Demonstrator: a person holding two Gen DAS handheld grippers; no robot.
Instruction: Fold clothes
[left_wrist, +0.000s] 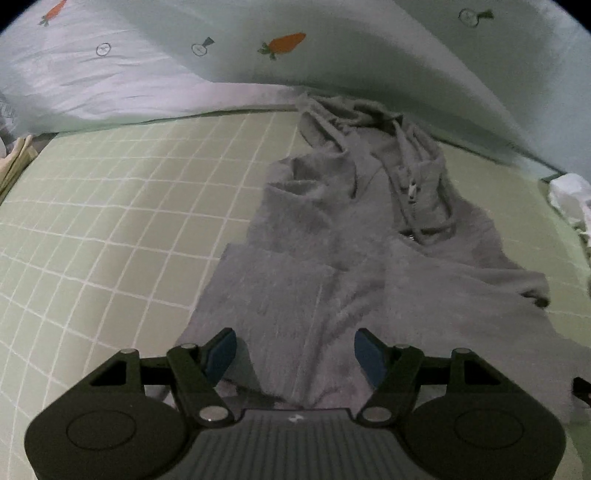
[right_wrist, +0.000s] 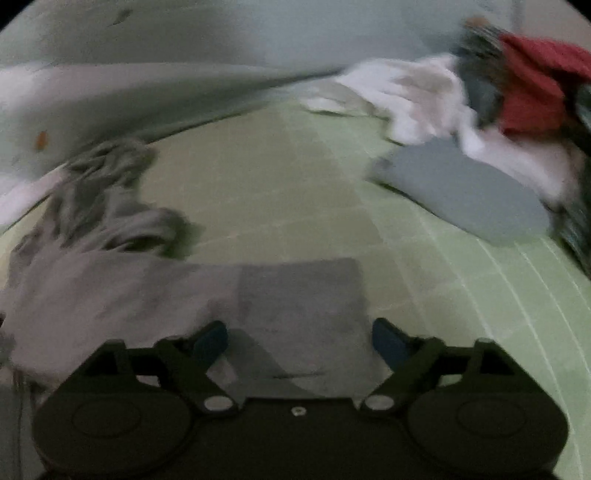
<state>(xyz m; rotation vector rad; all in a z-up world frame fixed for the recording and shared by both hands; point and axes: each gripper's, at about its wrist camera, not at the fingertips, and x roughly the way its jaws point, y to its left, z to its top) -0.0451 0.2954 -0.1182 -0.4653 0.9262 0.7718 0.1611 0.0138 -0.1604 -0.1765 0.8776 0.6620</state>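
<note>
Left wrist view: left tool (left_wrist: 294, 354) released, blue pads spread wide above the near hem of a grey hoodie (left_wrist: 351, 251). Hoodie laid lengthwise on the green checked bed (left_wrist: 122, 221), hood bunched toward the far edge against a carrot-print quilt (left_wrist: 184, 62), zipper and drawstrings up. Right wrist view, blurred: right tool (right_wrist: 300, 345) also released, over a flat grey sleeve (right_wrist: 299, 302). Heap of white, grey and red clothes (right_wrist: 480, 122) near the far right corner.
</note>
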